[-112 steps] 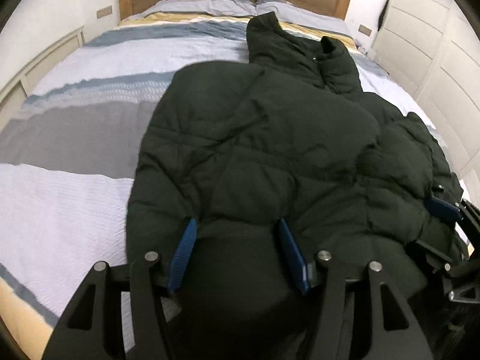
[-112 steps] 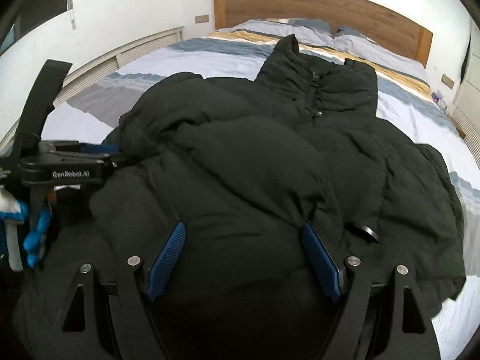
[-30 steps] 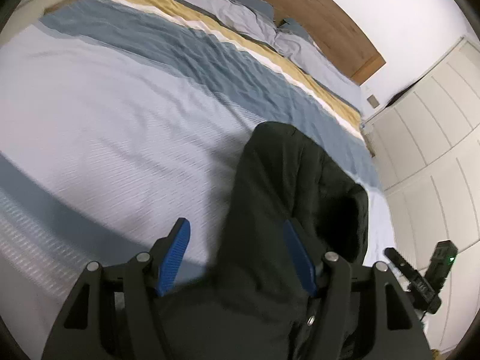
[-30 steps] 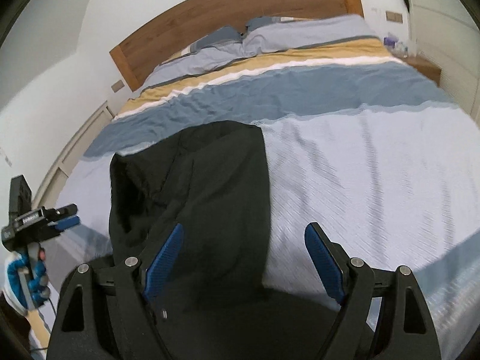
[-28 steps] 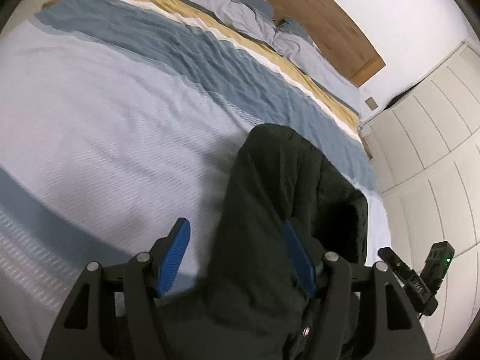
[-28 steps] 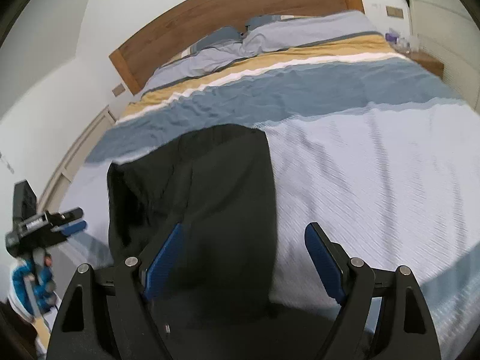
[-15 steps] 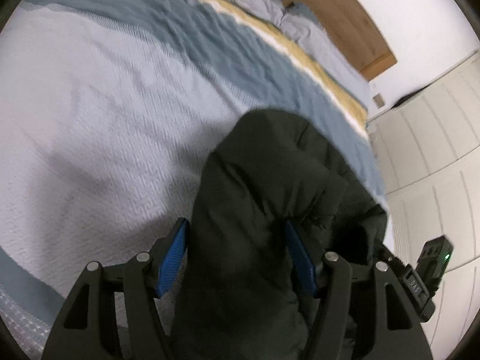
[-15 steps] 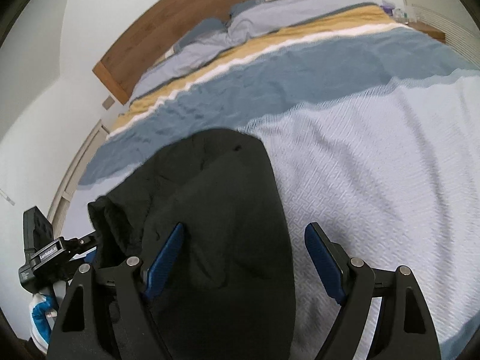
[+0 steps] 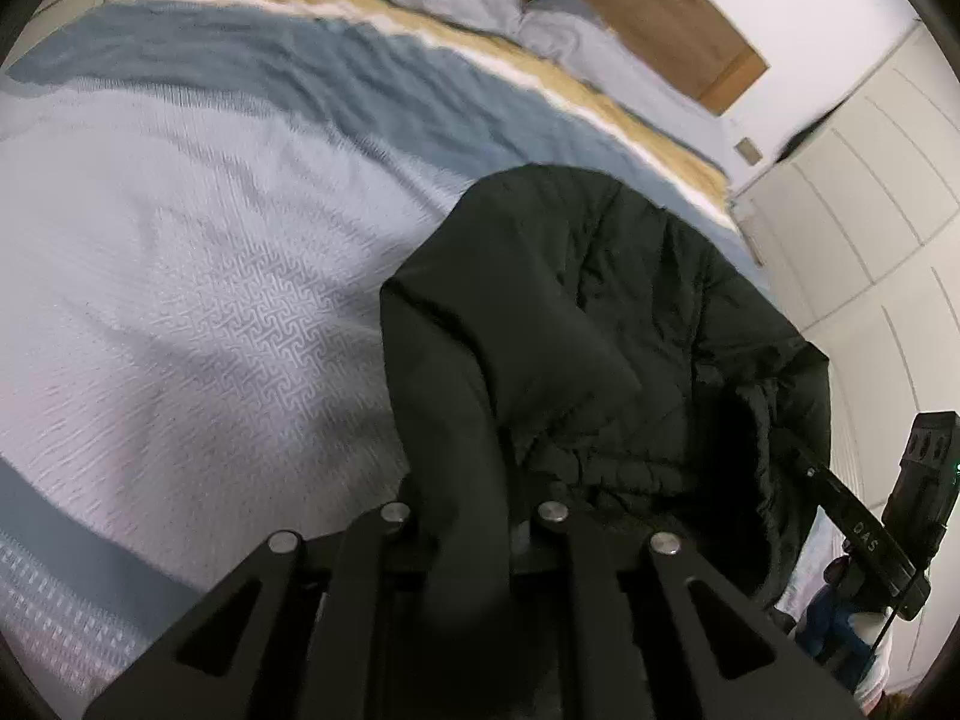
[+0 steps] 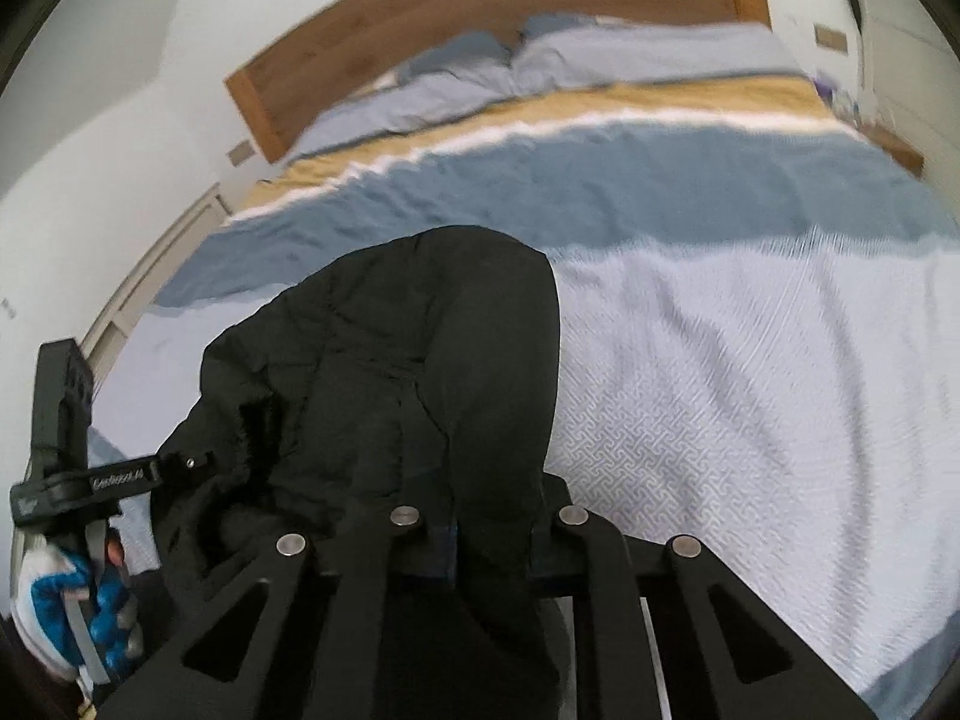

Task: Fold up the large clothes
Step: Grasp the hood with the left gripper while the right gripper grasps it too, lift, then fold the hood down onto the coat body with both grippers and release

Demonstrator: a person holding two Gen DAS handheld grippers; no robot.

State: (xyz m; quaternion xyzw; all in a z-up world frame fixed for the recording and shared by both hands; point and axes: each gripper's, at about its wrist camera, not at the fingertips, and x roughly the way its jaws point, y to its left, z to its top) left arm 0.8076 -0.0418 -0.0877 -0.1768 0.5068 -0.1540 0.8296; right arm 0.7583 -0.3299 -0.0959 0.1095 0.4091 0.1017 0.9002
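Black puffer jacket [image 9: 576,324] bunched on striped bedspread [image 9: 198,252], both grippers' fingers just clamped onto its folds, wooden headboard [image 10: 480,18] behind.

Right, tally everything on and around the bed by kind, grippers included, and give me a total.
Black puffer jacket: 1
Pillows, first and second: 2
Striped bedspread: 1
Wooden headboard: 1
Grippers, left gripper and right gripper, both shut on the jacket: 2
Total: 7

Bed [image 9: 198,276]: striped cover, pale blue, grey-blue, yellow bands. Pillows [image 10: 630,54] at wooden headboard [image 10: 480,18]. Black padded jacket [image 9: 576,324] bunched on cover.
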